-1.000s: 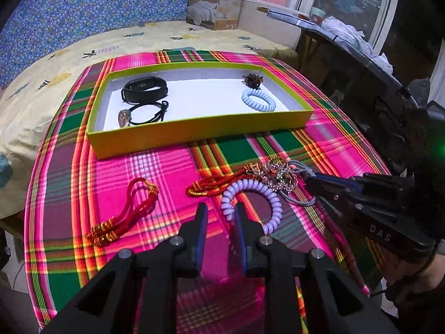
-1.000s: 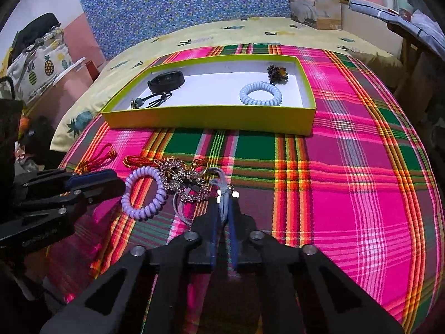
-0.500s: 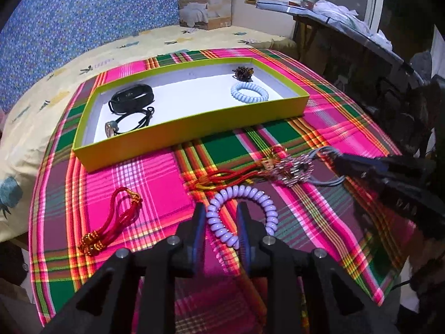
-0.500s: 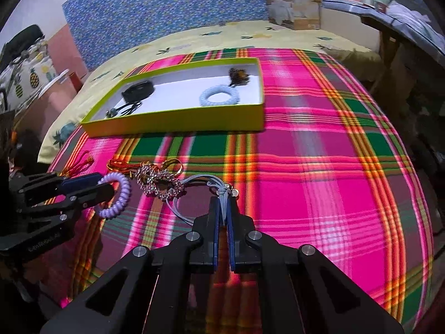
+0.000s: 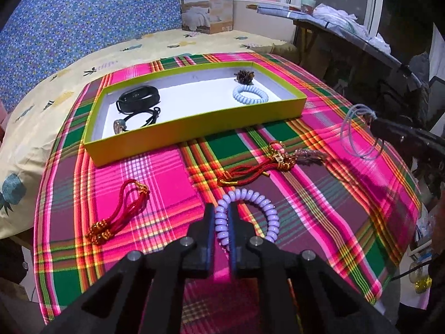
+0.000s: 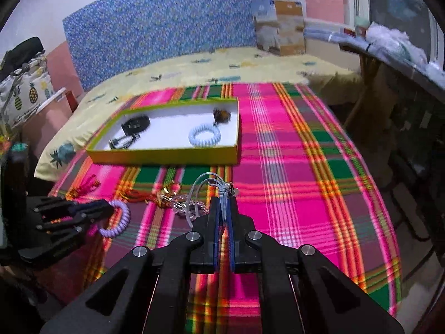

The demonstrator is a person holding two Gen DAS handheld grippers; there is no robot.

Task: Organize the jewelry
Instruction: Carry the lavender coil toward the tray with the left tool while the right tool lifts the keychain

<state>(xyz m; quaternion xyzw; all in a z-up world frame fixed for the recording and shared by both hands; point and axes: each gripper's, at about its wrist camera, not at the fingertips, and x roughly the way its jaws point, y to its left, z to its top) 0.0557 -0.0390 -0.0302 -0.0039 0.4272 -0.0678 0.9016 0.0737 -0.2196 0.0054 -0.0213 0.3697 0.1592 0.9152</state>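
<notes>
A: Quickly, largest first: bright pink-and-green plaid cloth [image 5: 319, 217] over the table, and the shallow yellow-green cardboard tray [image 5: 194, 123] with a white floor lying on it. That tray is the landmark.

B: Inside the tray?

A: Black fitness band [image 5: 139, 101], black cord bracelet [image 5: 137, 119], pale blue coil hair tie [image 5: 250, 96], brown pinecone-like clip [image 5: 244, 76].

B: Outside it?

A: In front of the tray: red-and-gold braided cord with sparkly charm [image 5: 264, 164]; a red thread bracelet with gold beads [image 5: 119, 211] toward the tray's left front corner.

B: Tongs?

A: Left gripper [image 5: 221, 222] clenched on the lilac coil hair tie [image 5: 250, 214], in front of the tray, low over the cloth. Right gripper [image 6: 222, 208] clamped on thin pale-blue elastic loops [image 5: 358, 133], lifted, off the tray's right front corner.

B: Risks?

A: Loops hang just above the sparkly charm in the right wrist view; they could snag it and drag it. The coil is pinched at one side only, so it may stretch or slip during the carry.
</notes>
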